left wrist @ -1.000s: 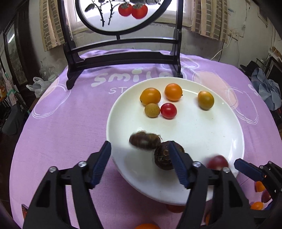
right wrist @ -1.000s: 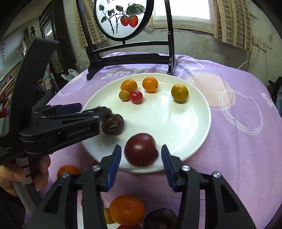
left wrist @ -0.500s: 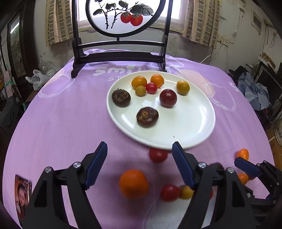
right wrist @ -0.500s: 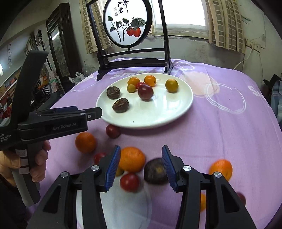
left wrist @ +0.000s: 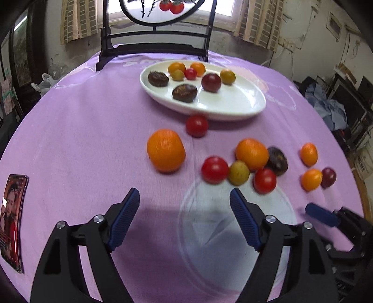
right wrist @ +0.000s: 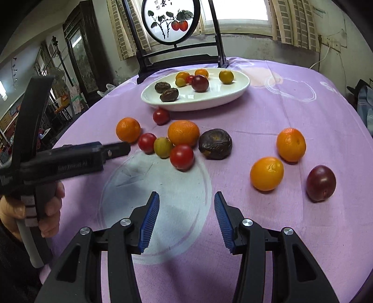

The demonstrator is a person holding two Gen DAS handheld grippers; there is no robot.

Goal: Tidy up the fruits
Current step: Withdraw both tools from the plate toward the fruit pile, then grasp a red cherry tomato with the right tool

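A white plate (left wrist: 233, 107) (right wrist: 221, 98) at the far side holds several fruits, among them a dark plum (left wrist: 211, 82) and two brown wrinkled fruits (left wrist: 184, 92). Loose fruit lies on the purple cloth nearer me: an orange (left wrist: 166, 150) (right wrist: 128, 129), a second orange (left wrist: 251, 153) (right wrist: 183, 132), red tomatoes (left wrist: 214, 169) (right wrist: 181, 156), a brown fruit (right wrist: 215, 144) and a plum (right wrist: 321, 183). My left gripper (left wrist: 184, 216) is open and empty, short of the loose fruit. My right gripper (right wrist: 186, 221) is open and empty, also short of it.
A black wooden stand with a round painted panel (right wrist: 171, 21) stands behind the plate. A photo card (left wrist: 11, 221) lies at the table's left edge. The left gripper's body and the hand holding it (right wrist: 49, 186) show at the left of the right wrist view.
Both grippers have pulled back from the plate toward the near side of the table. The plum and the brown fruit that were between the fingers now lie on the plate.
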